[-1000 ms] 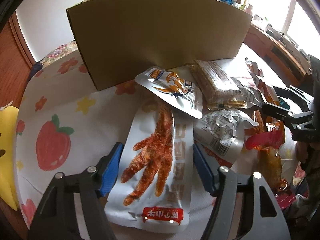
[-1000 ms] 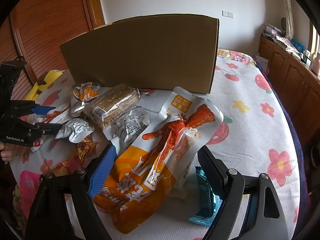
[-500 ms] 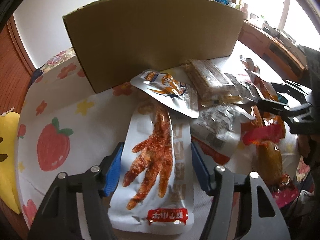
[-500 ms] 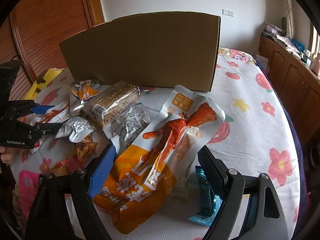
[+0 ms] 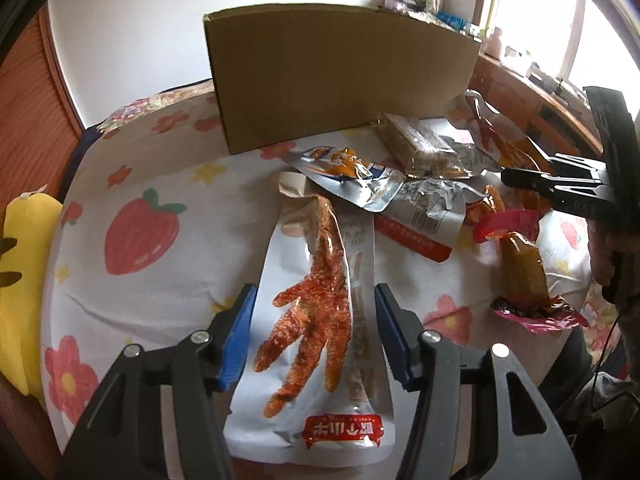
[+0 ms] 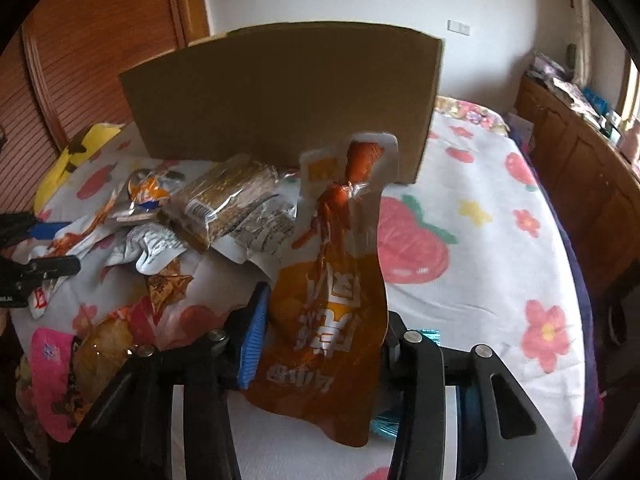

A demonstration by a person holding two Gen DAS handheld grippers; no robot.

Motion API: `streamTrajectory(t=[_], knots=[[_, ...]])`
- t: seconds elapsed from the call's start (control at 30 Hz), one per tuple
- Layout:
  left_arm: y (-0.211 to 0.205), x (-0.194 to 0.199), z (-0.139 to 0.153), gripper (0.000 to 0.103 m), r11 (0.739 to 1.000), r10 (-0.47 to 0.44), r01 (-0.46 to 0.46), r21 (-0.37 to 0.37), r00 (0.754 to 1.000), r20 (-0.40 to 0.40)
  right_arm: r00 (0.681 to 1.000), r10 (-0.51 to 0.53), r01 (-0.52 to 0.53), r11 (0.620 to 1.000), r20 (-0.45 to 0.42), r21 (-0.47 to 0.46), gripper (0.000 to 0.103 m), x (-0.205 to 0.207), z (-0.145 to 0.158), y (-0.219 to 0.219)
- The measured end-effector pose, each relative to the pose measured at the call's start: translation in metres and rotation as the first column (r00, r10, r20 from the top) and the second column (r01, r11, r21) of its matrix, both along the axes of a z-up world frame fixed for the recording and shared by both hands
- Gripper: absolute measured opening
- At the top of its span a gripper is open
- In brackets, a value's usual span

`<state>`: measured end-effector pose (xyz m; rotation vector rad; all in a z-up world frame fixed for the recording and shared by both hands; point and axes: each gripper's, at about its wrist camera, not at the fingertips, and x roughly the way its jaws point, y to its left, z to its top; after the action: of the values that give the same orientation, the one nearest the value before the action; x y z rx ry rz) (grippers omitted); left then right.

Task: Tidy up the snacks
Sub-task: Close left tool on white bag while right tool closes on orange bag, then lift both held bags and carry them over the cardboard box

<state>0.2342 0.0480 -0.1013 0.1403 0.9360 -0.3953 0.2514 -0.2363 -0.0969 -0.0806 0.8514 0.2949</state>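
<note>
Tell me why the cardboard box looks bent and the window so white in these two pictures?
Left wrist view: the fisheye lens bows the cardboard box and darkens the corners; the window is overexposed daylight, and glare glints on the silver pouch. Right wrist view: the same curving, softer light, slight blur on the orange packet.

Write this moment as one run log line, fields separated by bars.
left gripper: closing around chicken-foot packet | right gripper: shut on orange packet

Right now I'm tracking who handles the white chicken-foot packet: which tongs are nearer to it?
Left. The left tongs straddle the white chicken-foot packet, jaws just closing in. The right tongs are off to its side, shut on the orange packet.
</note>
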Motion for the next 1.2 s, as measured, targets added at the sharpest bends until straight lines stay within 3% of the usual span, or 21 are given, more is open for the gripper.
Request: streamTrajectory(t=[0.27, 0.67, 1.2], knots=[[0.000, -0.013, 0.007, 0.056, 0.999, 0.009, -0.008, -0.034, 1.000, 0.029, 0.999, 0.000, -0.001, 0.999, 0.041, 0.037, 0.044, -0.013, 0.017, -0.009], [0.026, -0.022, 0.026, 0.056, 0.996, 0.088, -0.087, -0.021, 0.993, 0.075, 0.998, 0.021, -0.024, 0.998, 0.053, 0.055, 0.044, -0.020, 0.021, -0.007], [0.023, -0.048, 0.062, 0.056, 0.995, 0.092, -0.083, -0.063, 0.984, 0.151, 0.996, 0.048, -0.054, 0.995, 0.078, 0.080, 0.044, -0.029, 0.035, -0.009]])
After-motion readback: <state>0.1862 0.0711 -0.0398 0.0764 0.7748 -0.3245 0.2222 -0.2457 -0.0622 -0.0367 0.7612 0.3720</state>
